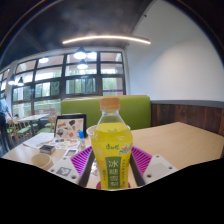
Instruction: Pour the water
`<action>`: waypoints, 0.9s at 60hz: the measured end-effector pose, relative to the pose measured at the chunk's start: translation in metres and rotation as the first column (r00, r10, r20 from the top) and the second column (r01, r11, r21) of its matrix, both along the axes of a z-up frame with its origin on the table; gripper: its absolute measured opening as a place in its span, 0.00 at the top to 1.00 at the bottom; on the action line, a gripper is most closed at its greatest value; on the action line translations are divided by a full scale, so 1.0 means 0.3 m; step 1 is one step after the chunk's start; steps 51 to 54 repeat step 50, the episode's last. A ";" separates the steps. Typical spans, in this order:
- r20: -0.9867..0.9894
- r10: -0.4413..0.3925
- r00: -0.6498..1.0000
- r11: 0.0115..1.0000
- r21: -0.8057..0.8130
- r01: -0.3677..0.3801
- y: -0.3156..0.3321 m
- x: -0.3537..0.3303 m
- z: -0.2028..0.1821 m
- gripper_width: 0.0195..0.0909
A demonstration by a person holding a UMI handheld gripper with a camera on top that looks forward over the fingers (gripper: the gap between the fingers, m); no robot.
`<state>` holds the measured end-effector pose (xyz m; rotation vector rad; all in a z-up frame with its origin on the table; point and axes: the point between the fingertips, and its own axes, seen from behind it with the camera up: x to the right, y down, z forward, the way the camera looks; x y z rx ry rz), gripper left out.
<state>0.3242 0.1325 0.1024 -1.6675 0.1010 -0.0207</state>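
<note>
- Gripper view: the gripper (113, 172) is pinching a bottle (113, 150), both fingers pressing on its lower sides; the left pad (83, 159) and the right pad (139, 160) are showing purple on either side of it.
- The bottle is standing upright between the fingers, close to the camera and filling the middle of the near scene; it is holding a yellow liquid, carrying an orange cap (110, 103) and wearing a green-and-white label (113, 163).
- Just behind the bottle, to its left, a pale cup (95, 133) is peeking out; most of it is hidden, so what it holds cannot be told.
- A second cup (41, 160) is sitting near on the left of the left finger, with a dark brownish inside, though it is too small to be sure of the contents.
- All of this is resting on a light wooden table (180, 140), which is stretching away to the right.
- Farther left on the table, a tablet-like screen (70, 126) is standing propped, and some papers (40, 143) are lying in front of it.
- Beyond the table, a green bench (90, 108) is running along the far wall under large windows (60, 80).
- Overhead, a long ceiling light (105, 39) is glowing.
</note>
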 end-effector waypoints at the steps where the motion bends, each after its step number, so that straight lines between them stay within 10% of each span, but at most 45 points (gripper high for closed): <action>1: -0.007 0.007 1.000 1.000 0.001 -0.007 -0.010 -0.004 0.006 0.24; 4: -0.024 0.030 0.999 0.999 0.011 -0.030 -0.036 -0.026 0.029 0.07; 54: 0.058 0.038 0.998 0.998 -0.043 -0.036 -0.957 -0.493 0.215 0.10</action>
